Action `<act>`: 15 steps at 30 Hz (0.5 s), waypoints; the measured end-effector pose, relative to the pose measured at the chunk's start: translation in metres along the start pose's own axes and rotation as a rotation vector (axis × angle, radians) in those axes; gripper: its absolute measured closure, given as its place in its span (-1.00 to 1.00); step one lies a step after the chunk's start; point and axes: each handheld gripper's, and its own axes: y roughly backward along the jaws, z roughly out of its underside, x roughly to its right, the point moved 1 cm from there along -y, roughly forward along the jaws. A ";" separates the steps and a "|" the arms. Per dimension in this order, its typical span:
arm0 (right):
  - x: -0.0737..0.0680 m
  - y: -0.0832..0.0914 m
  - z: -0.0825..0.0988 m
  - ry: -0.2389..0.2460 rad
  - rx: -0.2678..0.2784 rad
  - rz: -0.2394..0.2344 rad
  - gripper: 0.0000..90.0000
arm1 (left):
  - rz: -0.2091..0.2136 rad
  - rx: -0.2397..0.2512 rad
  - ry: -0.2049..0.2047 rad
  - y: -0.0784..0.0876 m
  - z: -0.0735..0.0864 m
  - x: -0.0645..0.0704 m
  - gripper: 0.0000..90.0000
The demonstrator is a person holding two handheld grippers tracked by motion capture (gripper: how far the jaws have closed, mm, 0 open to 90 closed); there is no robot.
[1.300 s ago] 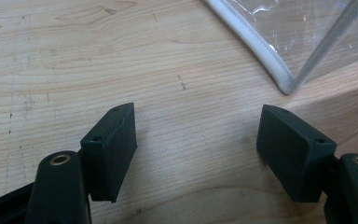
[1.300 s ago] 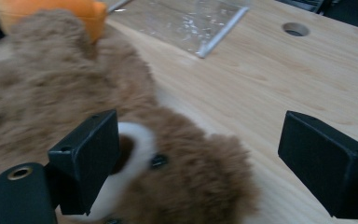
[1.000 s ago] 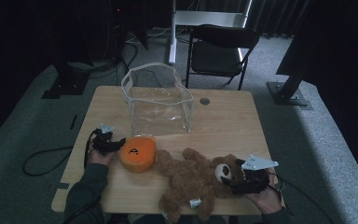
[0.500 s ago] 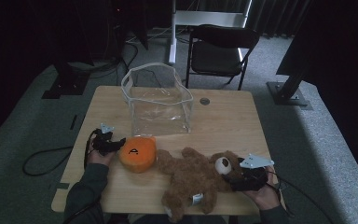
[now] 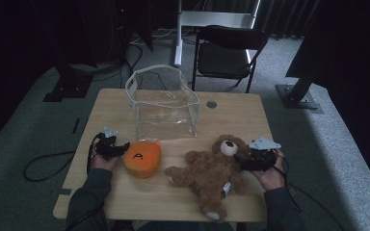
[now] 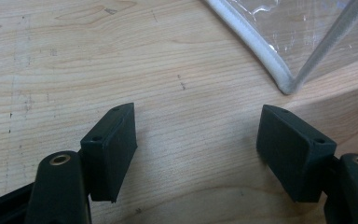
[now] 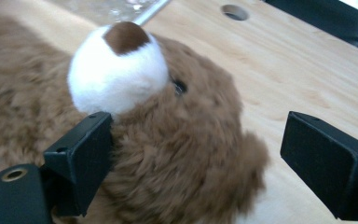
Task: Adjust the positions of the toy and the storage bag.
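My right gripper [image 7: 196, 154] is spread wide around the teddy bear's [image 5: 212, 171] head, gripping nothing yet (one jaw brushes the fur). The bear lies on its back at the table's [image 5: 231, 115] near right. My left gripper [image 6: 198, 149] gapes empty over bare wood, beside the orange plush [image 5: 142, 158] and clear bag [image 5: 166, 103].

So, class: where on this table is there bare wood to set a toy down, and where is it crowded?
Bare wood lies right of the clear bag around the table's hole, left of the bag toward the table edge, and along the near-left edge. It is crowded along the near middle: orange plush, teddy bear, both grippers.
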 end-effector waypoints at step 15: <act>0.041 -0.060 -0.038 -0.077 -0.105 0.045 -0.72 | -0.001 0.000 -0.001 0.000 0.000 0.000 -0.35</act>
